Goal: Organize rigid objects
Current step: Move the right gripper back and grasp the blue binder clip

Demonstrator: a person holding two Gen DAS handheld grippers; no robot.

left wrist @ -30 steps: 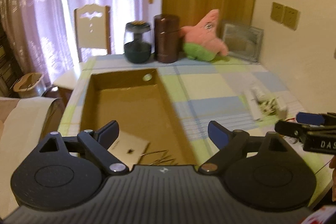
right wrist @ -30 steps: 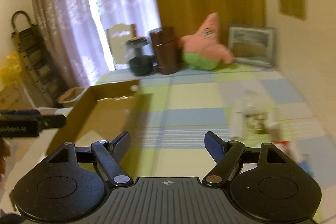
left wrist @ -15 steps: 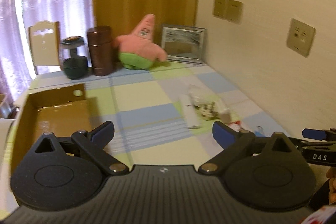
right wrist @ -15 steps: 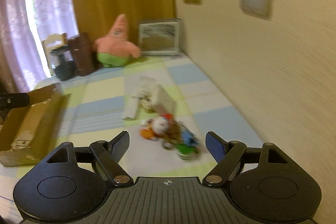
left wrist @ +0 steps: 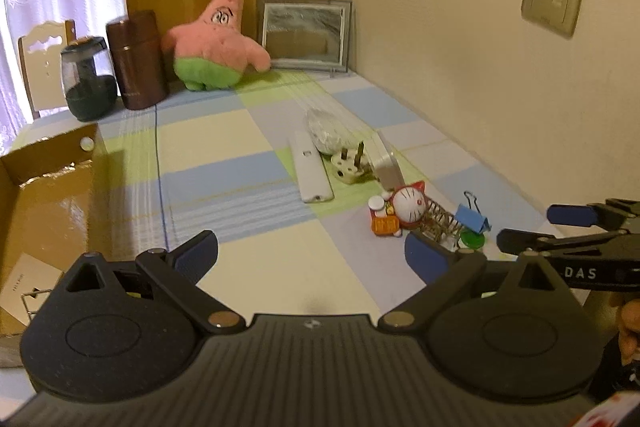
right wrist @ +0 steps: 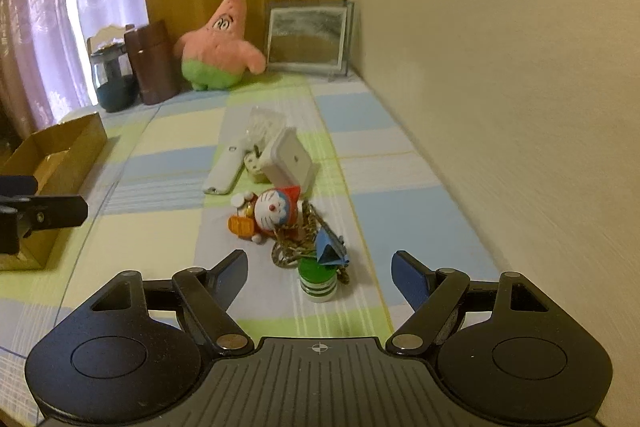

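A heap of small things lies on the checked tablecloth by the wall: a Doraemon figure (left wrist: 412,205) (right wrist: 274,209), a blue binder clip (left wrist: 472,217) (right wrist: 330,251), a green-capped little bottle (left wrist: 472,239) (right wrist: 318,279), a metal chain, a white remote (left wrist: 314,169) (right wrist: 226,171), a plug (left wrist: 350,165) and a white adapter (right wrist: 290,163). My right gripper (right wrist: 318,261) is open, and the green bottle stands just ahead between its fingers, untouched. My left gripper (left wrist: 312,255) is open and empty, to the left of the heap. The right gripper (left wrist: 528,226) shows at that view's right edge.
An open cardboard box (left wrist: 48,195) (right wrist: 60,155) sits at the table's left with a card inside. At the back stand a pink star plush (left wrist: 216,39), a brown canister (left wrist: 138,59), a dark jar (left wrist: 86,83) and a framed picture (left wrist: 306,33). The wall with sockets runs along the right.
Both views have swung right, away from the cardboard box and onto the heap by the wall. Both grippers have come lower and nearer to the small things, and they remain open.
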